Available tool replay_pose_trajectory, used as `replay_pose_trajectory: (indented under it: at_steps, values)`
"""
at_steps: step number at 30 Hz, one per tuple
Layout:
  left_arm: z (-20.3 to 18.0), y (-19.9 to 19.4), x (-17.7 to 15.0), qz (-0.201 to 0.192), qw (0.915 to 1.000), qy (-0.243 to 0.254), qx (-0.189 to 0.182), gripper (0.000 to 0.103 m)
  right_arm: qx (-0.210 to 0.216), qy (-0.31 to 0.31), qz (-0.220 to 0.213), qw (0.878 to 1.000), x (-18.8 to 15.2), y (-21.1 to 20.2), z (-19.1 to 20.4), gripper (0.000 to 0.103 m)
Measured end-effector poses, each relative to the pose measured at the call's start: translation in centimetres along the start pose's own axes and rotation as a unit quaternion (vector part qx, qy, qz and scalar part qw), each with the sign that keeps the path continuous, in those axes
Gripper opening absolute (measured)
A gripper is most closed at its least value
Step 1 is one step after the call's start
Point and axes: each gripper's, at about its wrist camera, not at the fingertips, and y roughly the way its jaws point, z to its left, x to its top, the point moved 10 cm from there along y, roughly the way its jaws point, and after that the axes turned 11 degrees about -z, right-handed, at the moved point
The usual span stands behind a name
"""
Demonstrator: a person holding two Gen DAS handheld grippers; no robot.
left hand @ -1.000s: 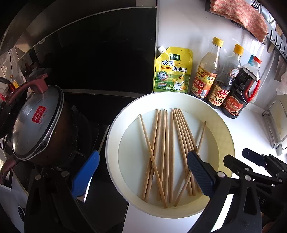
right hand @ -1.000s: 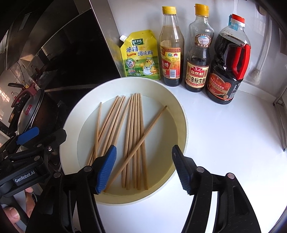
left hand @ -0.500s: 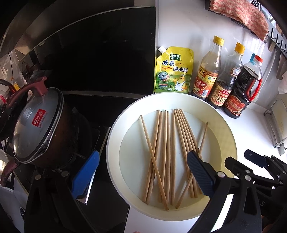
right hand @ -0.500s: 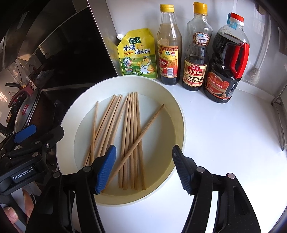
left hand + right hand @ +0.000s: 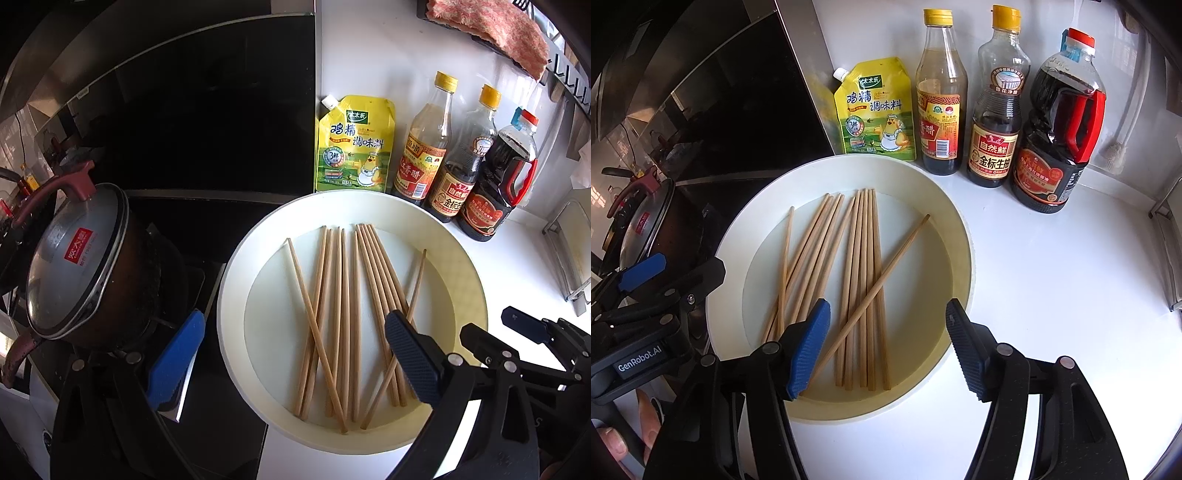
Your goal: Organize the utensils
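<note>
Several wooden chopsticks (image 5: 345, 295) (image 5: 864, 258) lie loosely in a round white plate (image 5: 236, 295) (image 5: 960, 236) on the white counter, most roughly parallel and two crossing the rest at a slant. My left gripper (image 5: 291, 354) (image 5: 672, 271) is open at the plate's left side, one finger over the stove edge and the other in front of the chopsticks' near ends. My right gripper (image 5: 886, 343) (image 5: 498, 328) is open over the plate's near rim, with chopstick ends between its fingers in view and nothing gripped.
A yellow seasoning pouch (image 5: 352, 147) (image 5: 875, 110) and three sauce bottles (image 5: 458, 162) (image 5: 997, 110) stand against the wall behind the plate. A lidded pot (image 5: 74, 258) sits on the black stove to the left. A wire rack (image 5: 569, 258) is at the right edge.
</note>
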Motion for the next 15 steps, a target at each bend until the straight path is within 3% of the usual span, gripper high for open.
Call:
replay_pose_trajectory:
  at_steps: [15]
  values:
    - [-0.03, 0.22, -0.03, 0.012, 0.9999, -0.005, -0.008, 0.097, 0.000, 0.000, 0.000, 1.000, -0.12, -0.04, 0.04, 0.062]
